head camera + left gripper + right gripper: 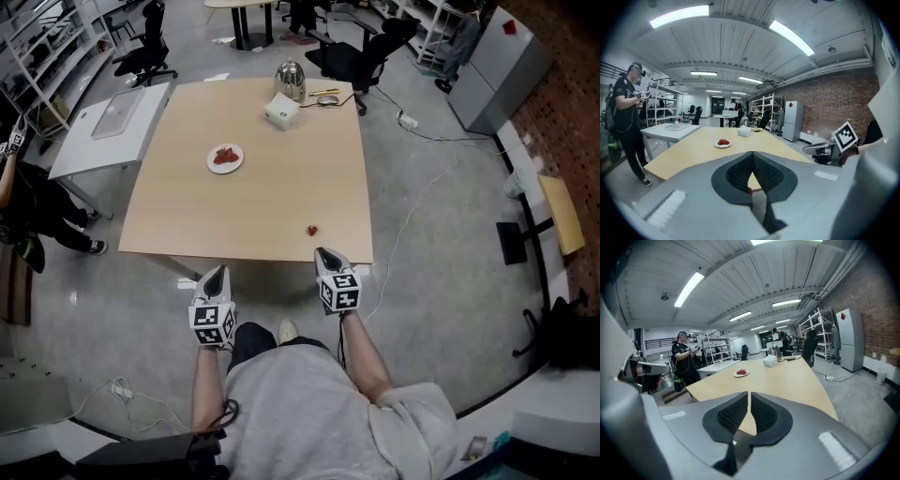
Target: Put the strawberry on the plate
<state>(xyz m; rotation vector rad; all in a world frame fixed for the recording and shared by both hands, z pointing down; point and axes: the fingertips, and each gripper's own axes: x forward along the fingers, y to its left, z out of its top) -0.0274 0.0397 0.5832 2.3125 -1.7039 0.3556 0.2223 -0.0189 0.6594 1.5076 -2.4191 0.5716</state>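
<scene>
Left gripper (221,272) closed, empty — right gripper (322,251) level beside it, jaws a crack apart.

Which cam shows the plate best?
Head view: the plate shows from above, with its whole rim and the red fruit on it. The left gripper view and right gripper view show it far off, at a low angle and small.

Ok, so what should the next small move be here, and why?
Probably open the right gripper wider and ease it forward over the strawberry. Its jaws are barely apart with nothing between them, and that loose berry lies on the table just ahead; the plate sits farther off.
</scene>
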